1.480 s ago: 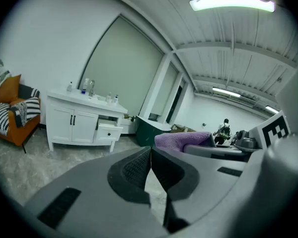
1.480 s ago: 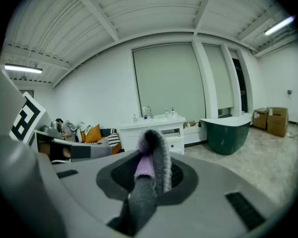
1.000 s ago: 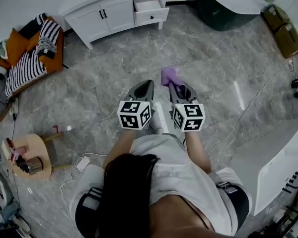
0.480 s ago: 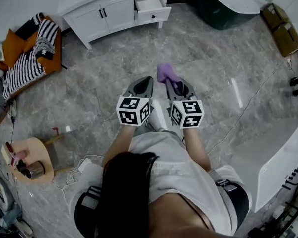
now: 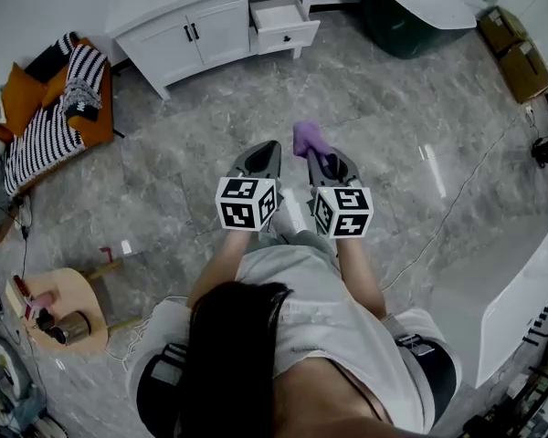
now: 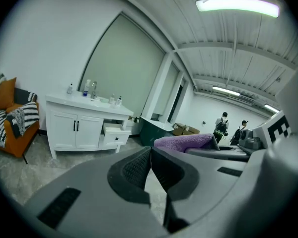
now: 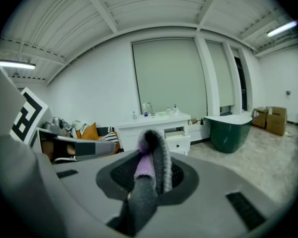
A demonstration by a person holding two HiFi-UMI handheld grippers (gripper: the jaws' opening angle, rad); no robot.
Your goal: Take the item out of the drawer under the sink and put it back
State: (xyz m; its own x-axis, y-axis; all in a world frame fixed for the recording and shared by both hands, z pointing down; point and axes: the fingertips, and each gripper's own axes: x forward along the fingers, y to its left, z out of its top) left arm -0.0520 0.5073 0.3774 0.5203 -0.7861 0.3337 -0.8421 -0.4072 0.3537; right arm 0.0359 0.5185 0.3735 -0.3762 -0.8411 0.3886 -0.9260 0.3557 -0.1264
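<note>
Right gripper view first: the right gripper (image 7: 150,175) has its fingers partly closed, clamped on a purple cloth (image 7: 150,148) that loops up between them. Left gripper view next: the left gripper (image 6: 150,153) has its fingers pressed together with nothing between them, and the cloth shows just to its right. Only that view catches two people (image 6: 221,128) standing far off. Head view alone shows both grippers side by side over the marble floor (image 5: 164,172), well apart from the white vanity (image 5: 178,35), whose drawer (image 5: 281,15) stands pulled out.
</note>
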